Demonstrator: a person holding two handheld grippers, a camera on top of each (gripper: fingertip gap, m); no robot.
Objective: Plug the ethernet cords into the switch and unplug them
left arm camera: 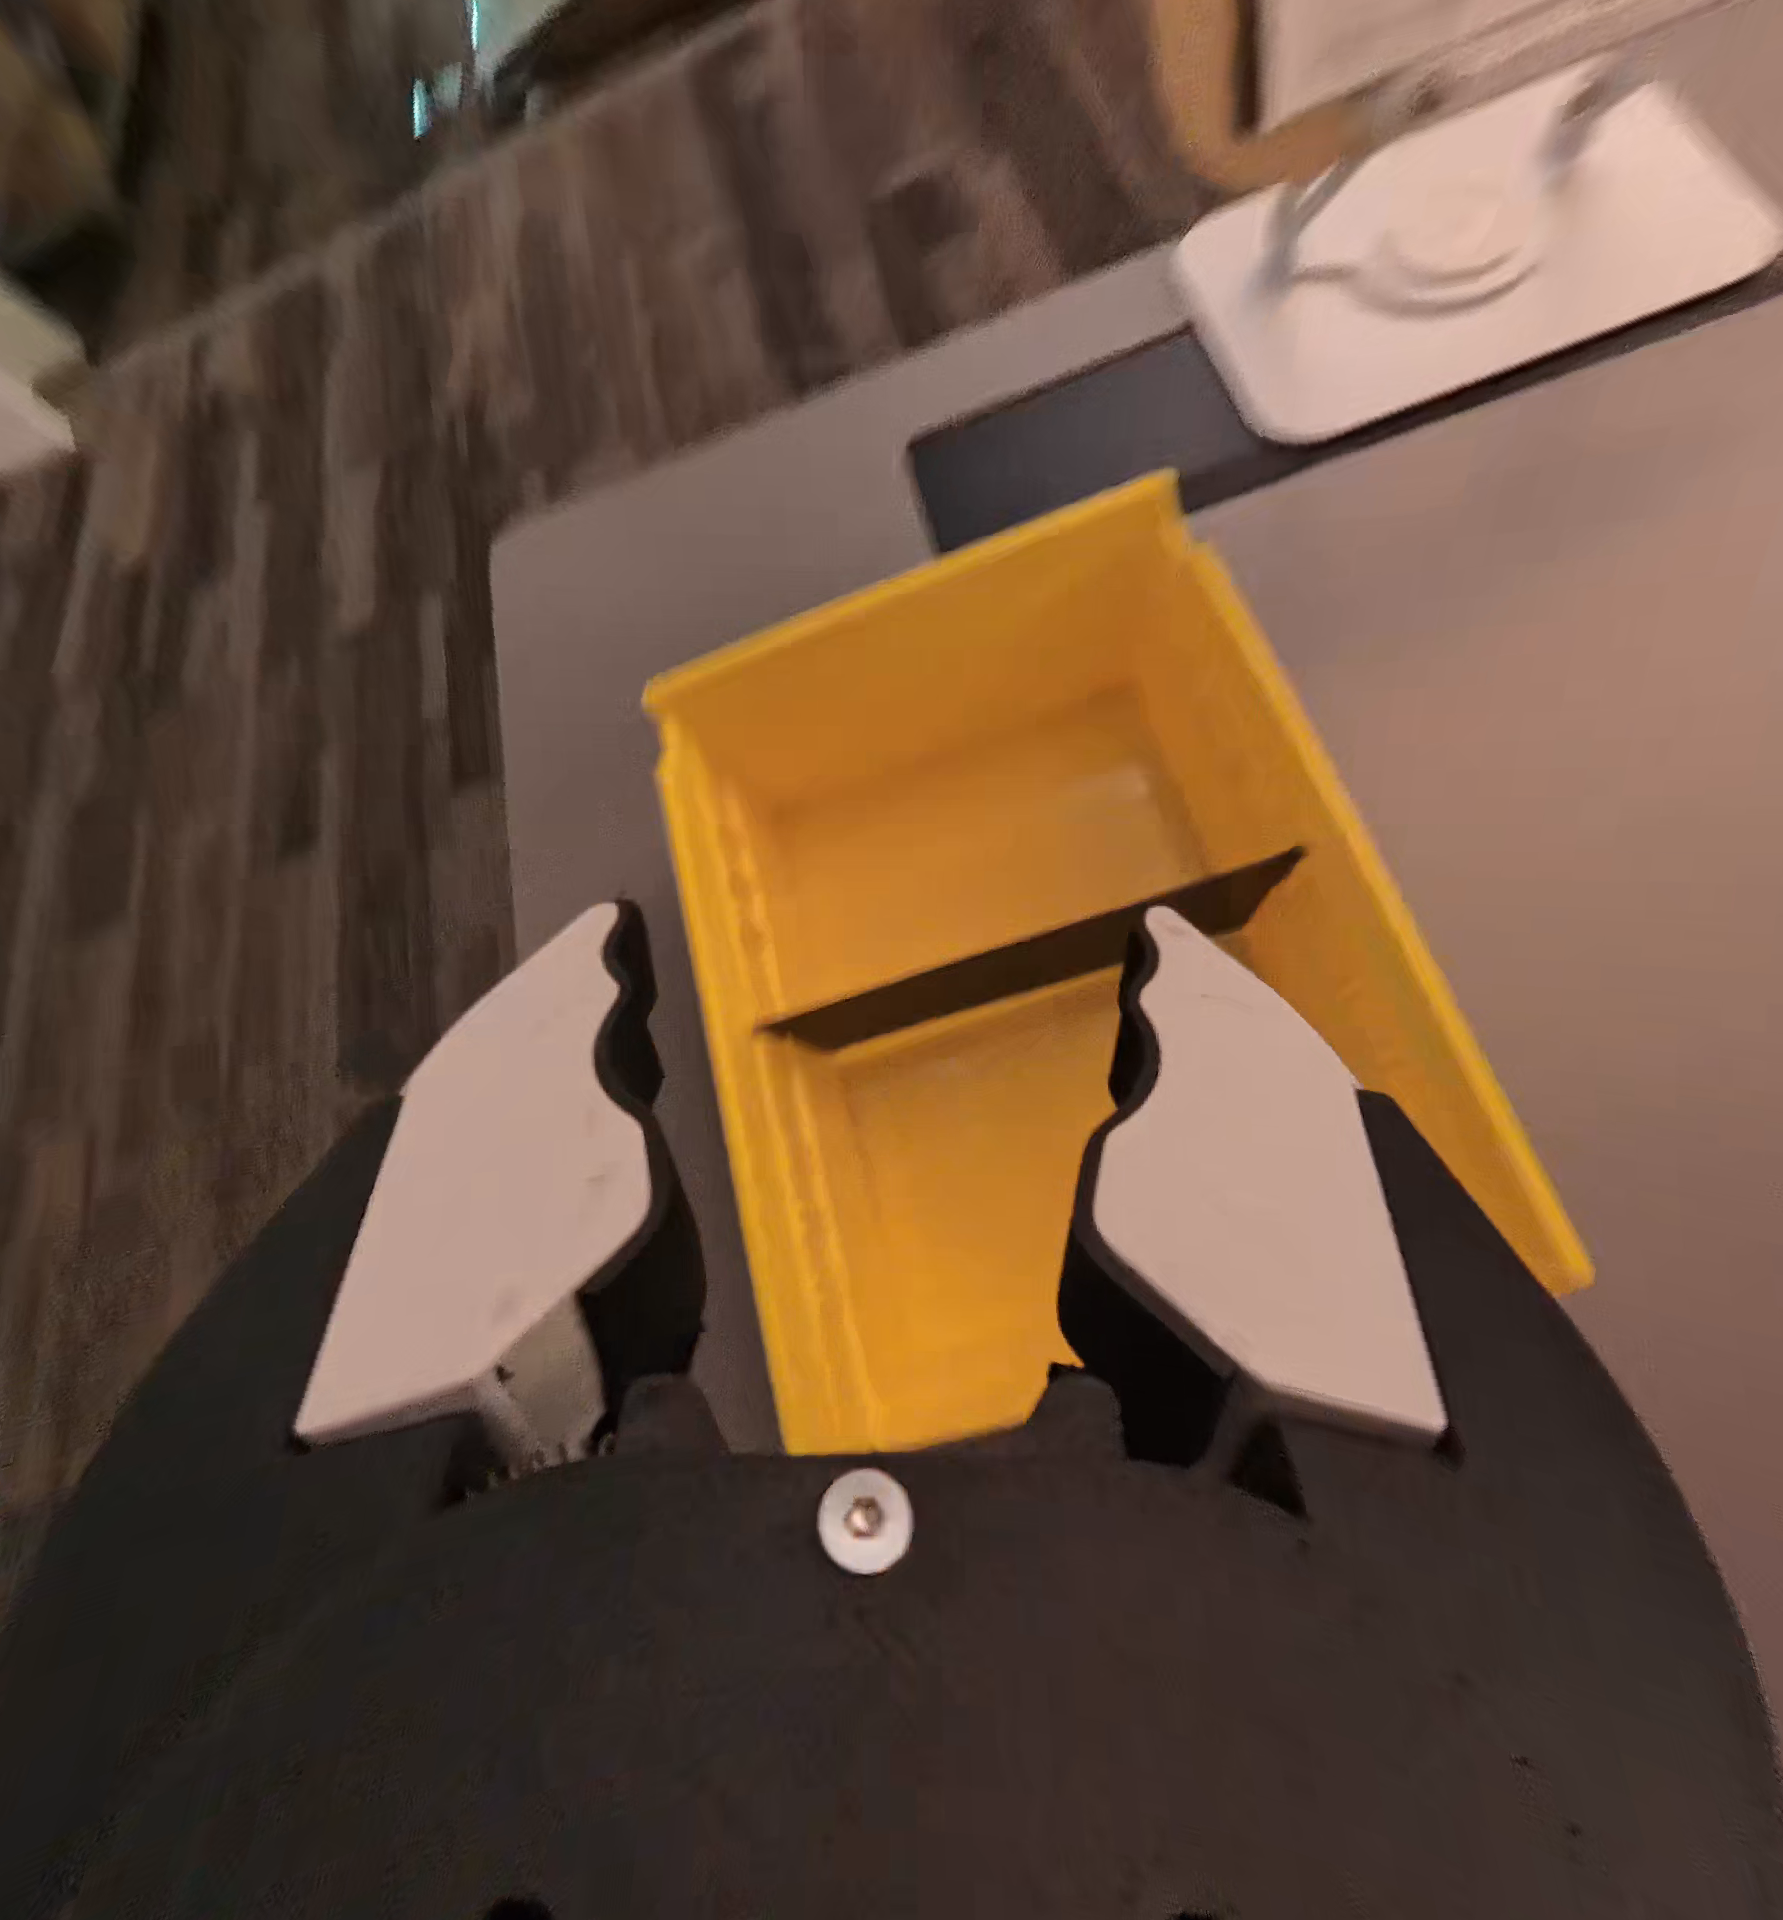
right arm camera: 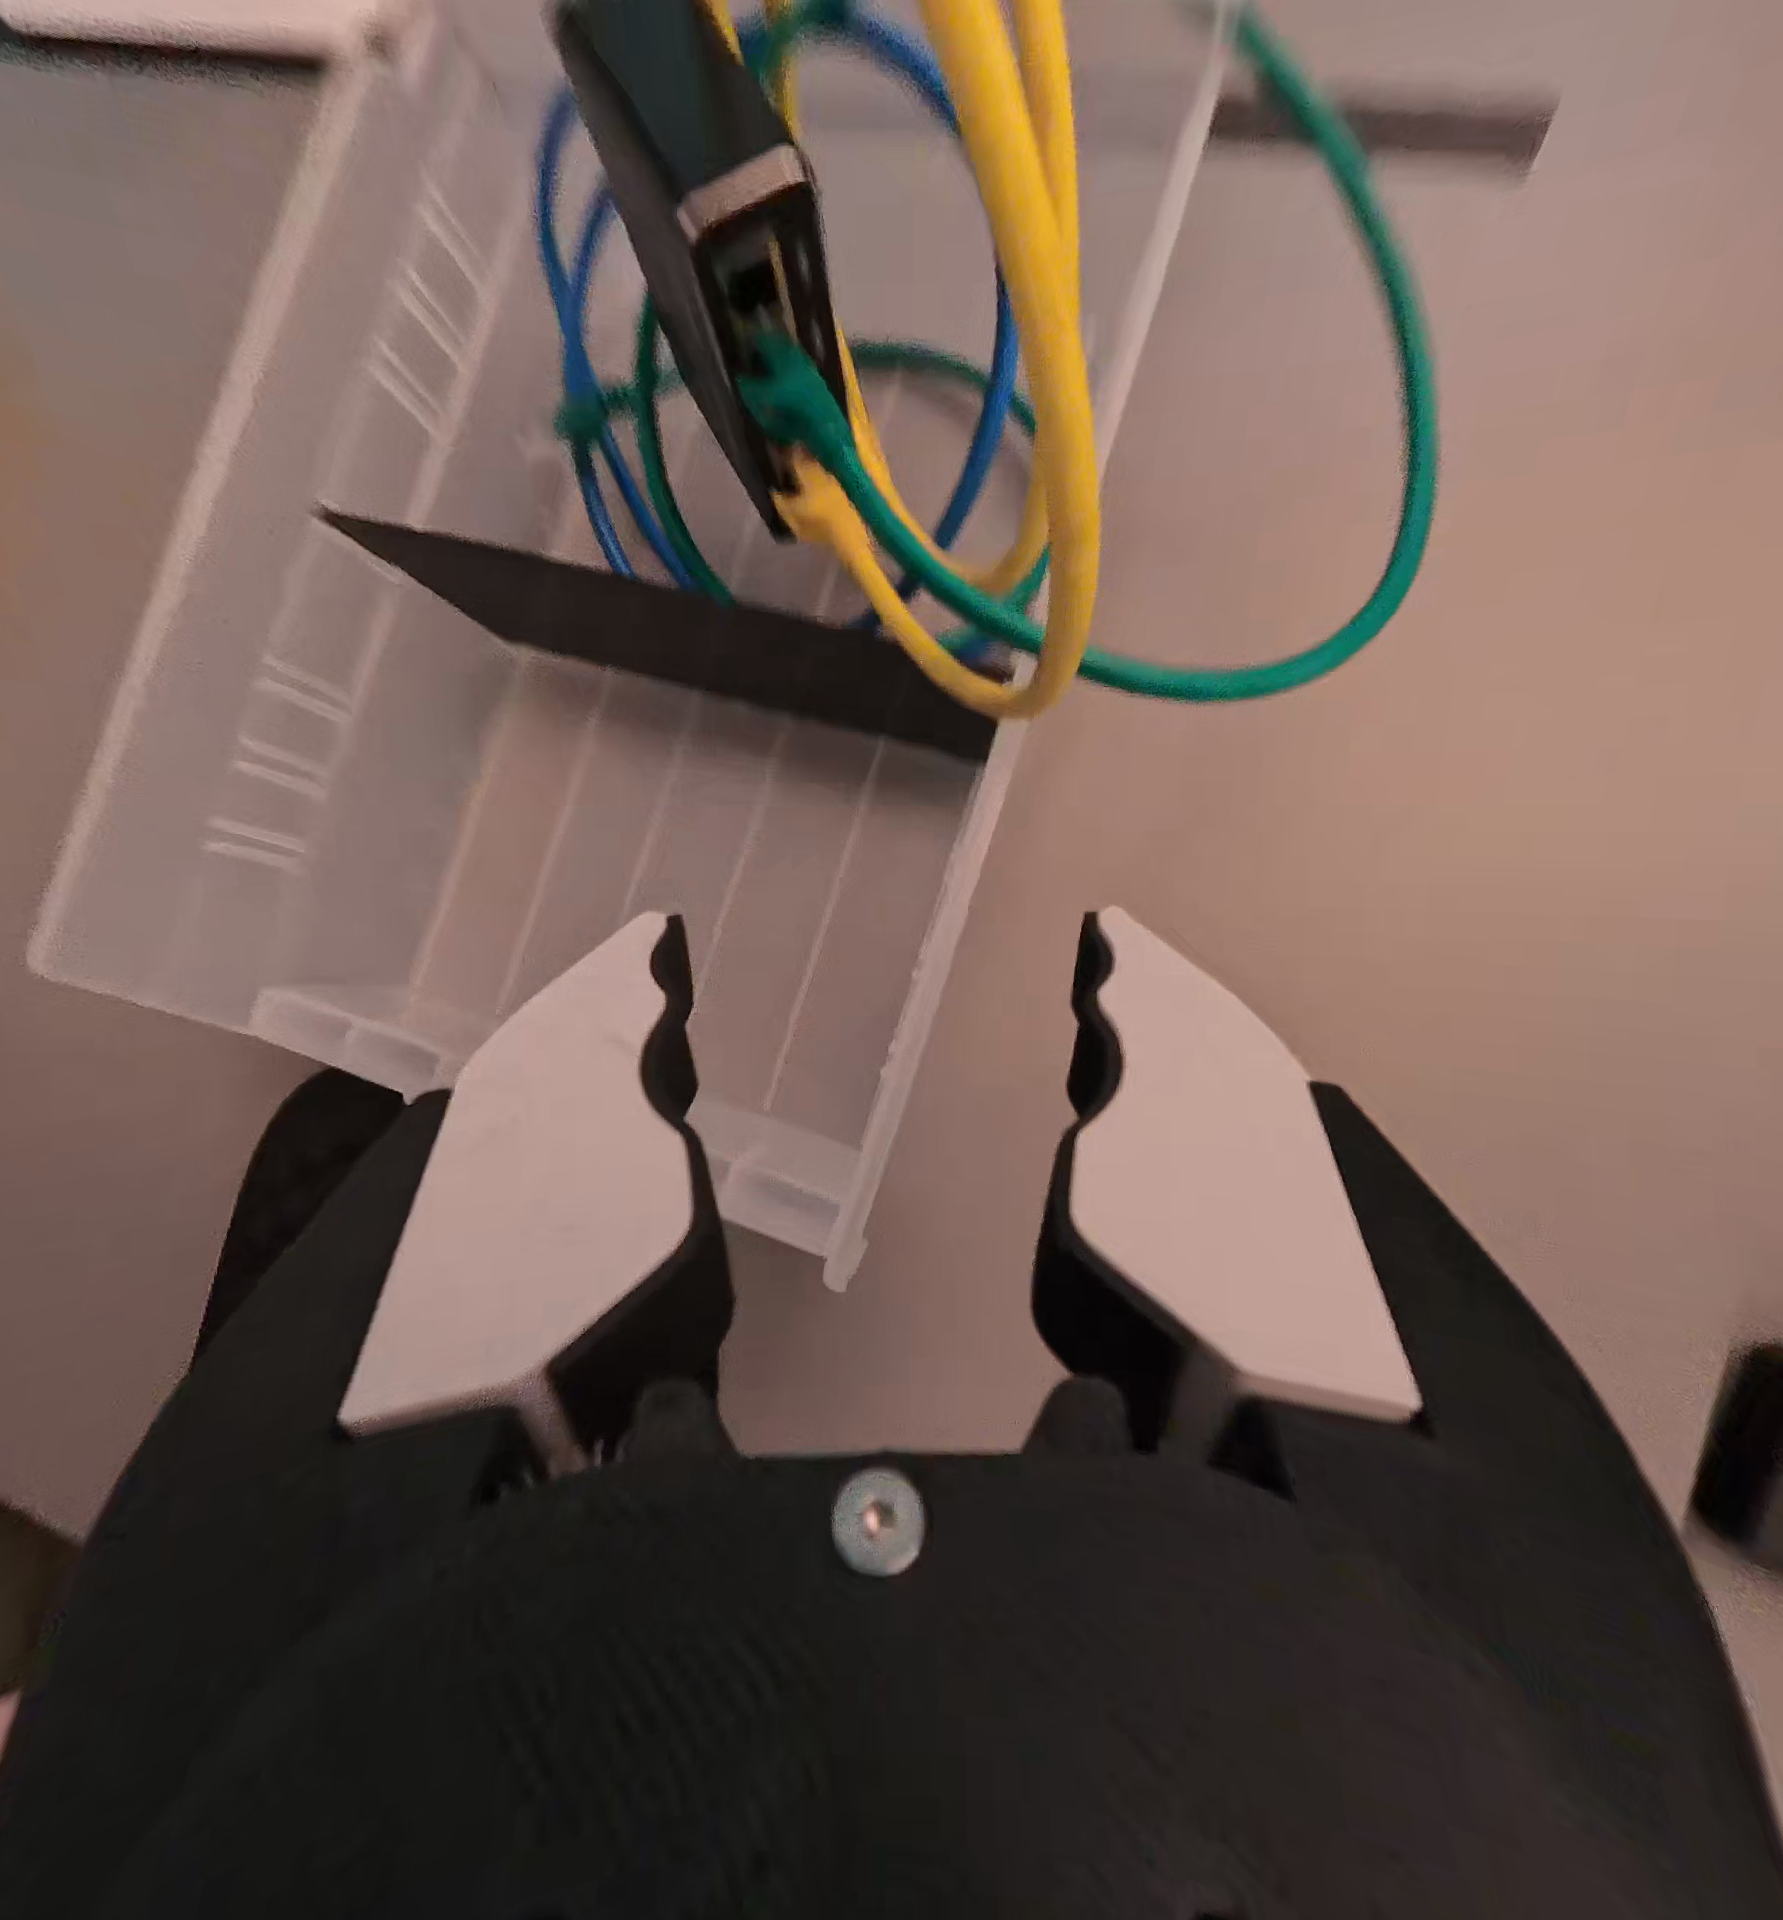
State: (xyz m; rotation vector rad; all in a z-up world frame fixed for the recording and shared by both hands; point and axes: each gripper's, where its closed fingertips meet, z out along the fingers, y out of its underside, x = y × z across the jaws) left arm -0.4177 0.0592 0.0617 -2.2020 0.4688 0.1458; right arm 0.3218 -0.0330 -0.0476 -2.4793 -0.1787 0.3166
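Note:
In the right wrist view a black switch (right arm camera: 705, 208) stands tilted in the far half of a clear plastic bin (right arm camera: 274, 727). A green cord (right arm camera: 1386, 416) and a yellow cord (right arm camera: 1032, 260) are plugged into its lower ports; a blue cord (right arm camera: 565, 343) loops behind it. My right gripper (right arm camera: 882, 935) is open and empty, above the bin's near end, well short of the switch. My left gripper (left arm camera: 882, 925) is open and empty, over the near half of a yellow bin (left arm camera: 970, 831). The switch and cords do not show in the left wrist view.
A black divider (right arm camera: 658, 634) splits the clear bin; another black divider (left arm camera: 1032, 956) splits the yellow bin. A white stand base (left arm camera: 1469, 239) and a dark flat pad (left arm camera: 1063, 447) lie beyond the yellow bin. The table edge (left arm camera: 497, 831) drops to carpet on the left. A dark box (right arm camera: 1770, 1455) sits at right.

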